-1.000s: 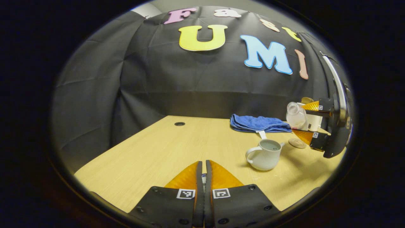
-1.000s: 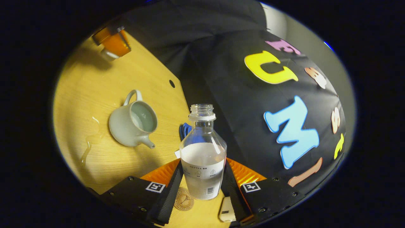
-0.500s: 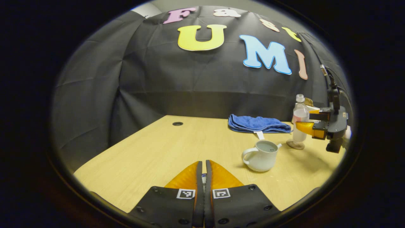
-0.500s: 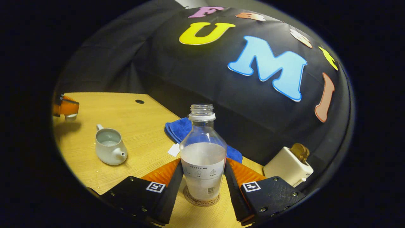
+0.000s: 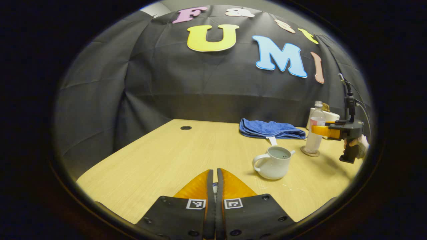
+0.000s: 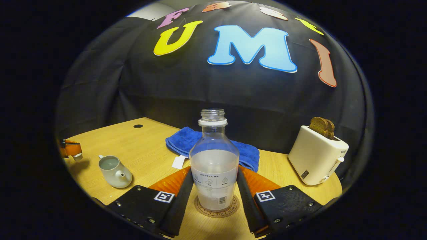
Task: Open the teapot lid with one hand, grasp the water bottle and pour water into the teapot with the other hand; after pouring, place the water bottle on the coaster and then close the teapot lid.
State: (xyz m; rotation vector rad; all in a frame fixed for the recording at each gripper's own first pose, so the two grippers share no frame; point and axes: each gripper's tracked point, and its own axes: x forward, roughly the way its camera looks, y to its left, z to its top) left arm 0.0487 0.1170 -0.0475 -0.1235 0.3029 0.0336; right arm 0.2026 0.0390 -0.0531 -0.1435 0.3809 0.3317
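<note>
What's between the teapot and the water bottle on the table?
Nothing: in the left gripper view, only bare table lies between the teapot and the water bottle on its coaster.

Blue towel (image 6: 196, 141), white teapot (image 6: 113, 171), cream toaster (image 6: 315, 160), pale wood-grain table (image 5: 166, 160).
</note>
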